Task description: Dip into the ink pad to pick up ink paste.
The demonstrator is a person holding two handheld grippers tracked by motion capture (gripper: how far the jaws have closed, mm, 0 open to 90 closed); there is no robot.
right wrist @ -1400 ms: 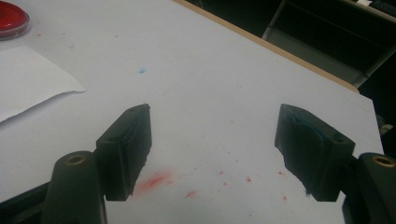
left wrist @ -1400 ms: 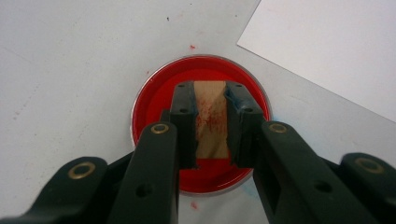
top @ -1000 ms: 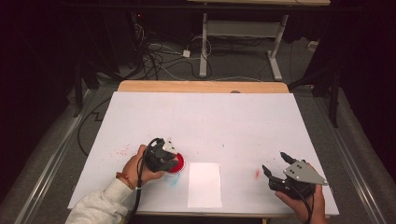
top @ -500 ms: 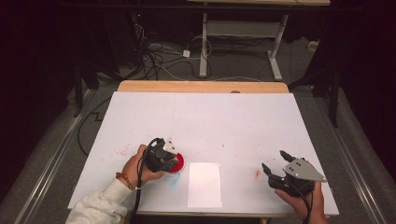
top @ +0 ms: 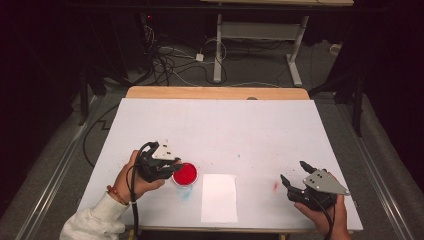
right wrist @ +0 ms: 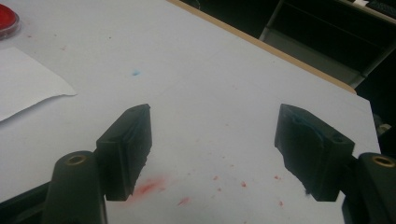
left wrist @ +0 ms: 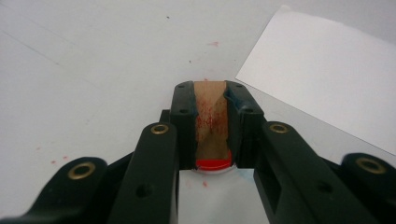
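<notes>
My left gripper (top: 174, 169) is shut on a small wooden block (left wrist: 210, 116) smeared with red, held just above the left rim of a round red ink dish (top: 185, 174). In the left gripper view the block stands upright between the jaws of the left gripper (left wrist: 211, 91), with the red dish (left wrist: 213, 164) showing under it. A white sheet of paper (top: 219, 197) lies right of the dish. Near the table's front right corner my right gripper (top: 294, 172) stands open, and nothing is between the jaws of the right gripper (right wrist: 215, 126).
The white table top (top: 225, 125) carries red smudges (right wrist: 149, 186) and a small blue dot (right wrist: 136, 73). A wooden strip (top: 215, 93) runs along its far edge. Cables (top: 170, 60) and a desk frame (top: 260, 35) sit on the dark floor beyond.
My left gripper has lifted and shifted a little to the left, so the whole red dish now shows beside it. The right gripper has stayed put.
</notes>
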